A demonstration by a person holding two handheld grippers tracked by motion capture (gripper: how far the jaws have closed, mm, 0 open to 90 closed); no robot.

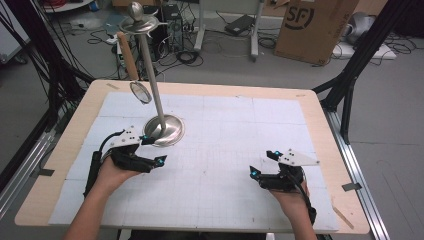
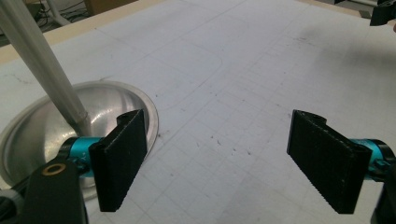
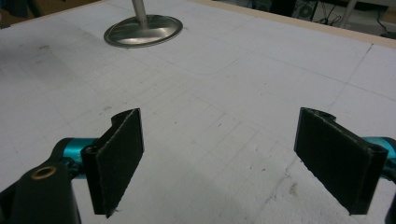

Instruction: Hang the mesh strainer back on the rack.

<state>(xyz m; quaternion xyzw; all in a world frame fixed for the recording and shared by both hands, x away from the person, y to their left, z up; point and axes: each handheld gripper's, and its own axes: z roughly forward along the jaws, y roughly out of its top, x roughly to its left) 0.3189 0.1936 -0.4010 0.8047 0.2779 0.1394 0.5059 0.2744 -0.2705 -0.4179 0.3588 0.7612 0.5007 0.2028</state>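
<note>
in the high view, a tall polished steel utensil stand with a round domed base stood at about ten o'clock from the middle of the white gridded mat that covered the pale wooden table, its slim pole leaning up toward twelve o'clock to a small disc and knob at the top. from that top disc hung a small wire-mesh strainer with a light wooden handle, its round mesh head at the low end, at about nine o'clock of the pole and clear of the mat. the left gripper sat in the person's left hand at roughly eight o'clock on the mat, its tips just beside the base's six o'clock edge; its jaws were spread wide with nothing between them. in the left gripper view the same black pads stood far apart, the near jaw overlapping the steel base's rim at nine o'clock, though i could not tell if it touched the metal. the right gripper rested in the right hand at about four o'clock on the mat, well apart from the stand, and its jaws were likewise opened wide and empty. in the right gripper view, the stand's base lay far off at eleven o'clock beyond bare mat. cardboard box and tangled cables lay on the floor past the table's twelve o'clock edge.
</note>
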